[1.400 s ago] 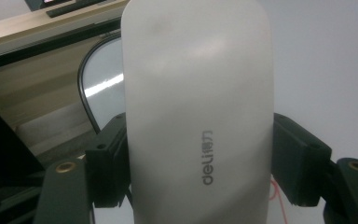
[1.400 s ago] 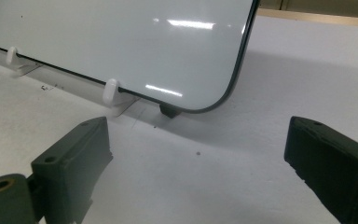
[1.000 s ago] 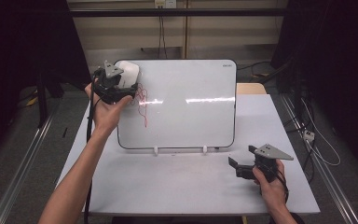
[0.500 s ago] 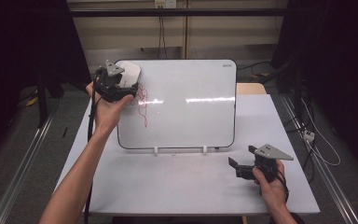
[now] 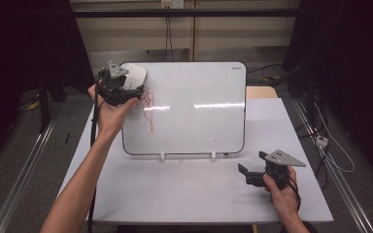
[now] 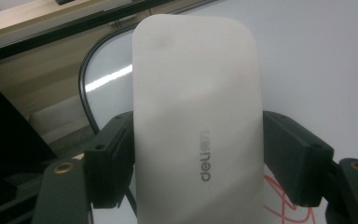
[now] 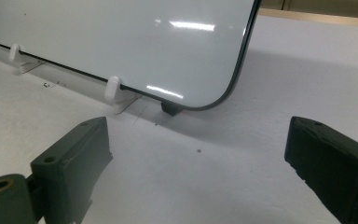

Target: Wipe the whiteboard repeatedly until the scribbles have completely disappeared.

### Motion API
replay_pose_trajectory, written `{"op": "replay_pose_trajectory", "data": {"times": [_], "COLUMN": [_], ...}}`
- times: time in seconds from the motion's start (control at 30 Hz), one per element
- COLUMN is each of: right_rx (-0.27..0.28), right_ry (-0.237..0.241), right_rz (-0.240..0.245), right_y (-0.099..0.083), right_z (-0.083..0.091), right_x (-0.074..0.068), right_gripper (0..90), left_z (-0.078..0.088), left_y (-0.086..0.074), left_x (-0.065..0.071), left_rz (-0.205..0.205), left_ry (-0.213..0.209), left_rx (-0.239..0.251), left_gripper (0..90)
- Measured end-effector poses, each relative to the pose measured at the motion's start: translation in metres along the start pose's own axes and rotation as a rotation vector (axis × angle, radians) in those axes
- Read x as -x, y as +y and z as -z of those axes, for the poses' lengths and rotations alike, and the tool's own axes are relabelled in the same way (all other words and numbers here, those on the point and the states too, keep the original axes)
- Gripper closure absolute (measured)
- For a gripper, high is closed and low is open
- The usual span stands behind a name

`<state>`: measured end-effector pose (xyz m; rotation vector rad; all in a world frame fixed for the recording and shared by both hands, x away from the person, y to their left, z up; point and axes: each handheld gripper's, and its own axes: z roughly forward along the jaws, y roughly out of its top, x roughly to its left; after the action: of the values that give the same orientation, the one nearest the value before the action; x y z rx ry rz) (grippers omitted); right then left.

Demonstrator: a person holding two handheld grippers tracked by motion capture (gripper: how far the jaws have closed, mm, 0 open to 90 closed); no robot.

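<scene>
High view: left gripper (image 5: 126, 92) raised at the top left corner of the whiteboard (image 5: 194, 82), clamped on a white eraser (image 5: 135, 74) lying flat against the board, just above and left of the red scribble (image 5: 148, 104). Jaws just closing a little further on it. Right gripper (image 5: 252, 175) resting low on the table (image 5: 175, 194), well apart from the board, jaws spread, nothing between them. Judged step: erasing about to start, red lines untouched so far. Next move calls for sliding the eraser down and right across the marks with steady pressure.

Left gripper view: eraser (image 6: 196, 116) pinched between both black jaws along its long sides, brand lettering on its back; a few red loops (image 6: 289, 212) low at the right. Wiping face hidden against the board.

Right gripper view: jaws wide apart over bare table (image 7: 205, 177); board's lower corner (image 7: 233, 88) and a white stand clip (image 7: 113, 87) ahead. Small dark block under the corner hard to identify.
</scene>
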<state>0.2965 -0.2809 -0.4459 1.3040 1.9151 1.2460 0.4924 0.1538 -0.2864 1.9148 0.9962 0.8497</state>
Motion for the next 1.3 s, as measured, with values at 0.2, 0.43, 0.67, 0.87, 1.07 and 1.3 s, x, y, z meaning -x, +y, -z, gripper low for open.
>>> {"op": "replay_pose_trajectory", "data": {"times": [0.2,0.43,0.67,0.87,1.07,1.3], "right_rx": [-0.001,0.0,-0.001,-0.003,-0.005,-0.003], "right_ry": [0.001,-0.001,-0.002,-0.002,-0.002,-0.004], "right_rz": [0.002,0.003,0.003,0.001,0.001,0.003], "right_y": [0.0,0.0,0.0,0.0,0.0,0.0], "right_z": [0.0,0.0,-0.001,-0.001,-0.001,-0.002], "right_x": [0.0,0.0,0.0,-0.001,-0.001,-0.001], "right_gripper": [7.2,7.2,7.2,7.2,7.2,7.2], "left_z": [0.0,-0.002,-0.002,-0.002,-0.003,-0.005], "left_y": [0.003,0.005,0.006,0.005,0.005,0.004], "left_x": [0.001,0.004,0.007,0.011,0.017,0.027], "left_rz": [-0.007,-0.008,-0.031,-0.042,-0.072,-0.101], "left_ry": [0.013,0.031,0.039,0.038,0.033,0.019], "left_rx": [-0.023,-0.041,-0.042,-0.046,-0.05,-0.058], "left_gripper": [29.9,30.4,30.5,30.6,30.5,30.5]}}
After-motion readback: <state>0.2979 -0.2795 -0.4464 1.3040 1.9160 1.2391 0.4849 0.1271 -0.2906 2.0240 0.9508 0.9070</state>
